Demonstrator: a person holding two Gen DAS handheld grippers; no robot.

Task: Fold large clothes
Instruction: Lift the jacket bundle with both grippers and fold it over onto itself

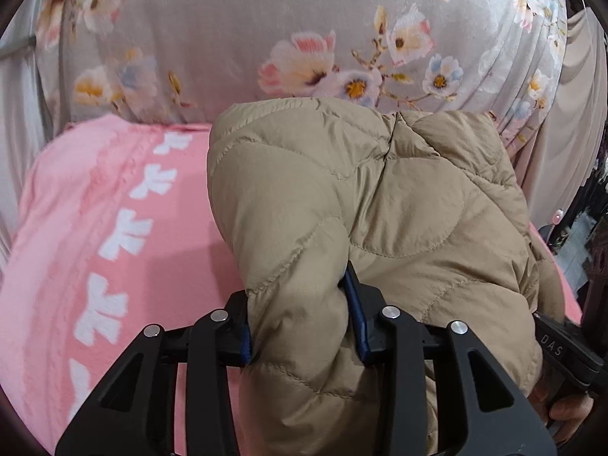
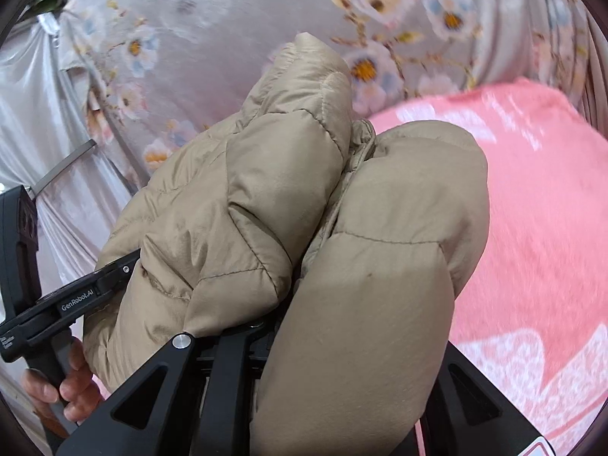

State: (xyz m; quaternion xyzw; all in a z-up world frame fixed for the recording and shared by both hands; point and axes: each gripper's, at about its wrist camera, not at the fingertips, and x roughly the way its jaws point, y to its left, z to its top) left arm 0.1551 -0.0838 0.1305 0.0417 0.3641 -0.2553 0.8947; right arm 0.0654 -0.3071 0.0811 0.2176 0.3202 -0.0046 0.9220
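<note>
Left tool (image 1: 304,326): one, black with two blue-padded fingers (image 1: 355,319); a thick fold of the jacket (image 1: 380,197) is clamped between them, bulging out forward of the tips and spilling back over the tool's frame.

Right tool (image 2: 300,296): one; its fingers are buried under jacket (image 2: 380,266) padding, so whether they are closed on the cloth cannot be told. Only the black frame and one rivet are seen.

Jacket: one, tan, quilted, puffy. In the left view it is bunched into a mound rising ahead of the tool and to its right. In the right view two padded lobes are counted, pressed together along a seam, draped over the tool.

Blanket (image 1: 114,228): one, pink with white motifs, lying beneath and beside the jacket, to the left in the left view and to the right (image 2: 532,209) in the right view.

Floral sheet (image 1: 228,38): one, grey with pale flowers, behind the blanket.

Hands: two, each seen on the other tool's handle, at the frame edge (image 1: 566,410) (image 2: 64,387).
</note>
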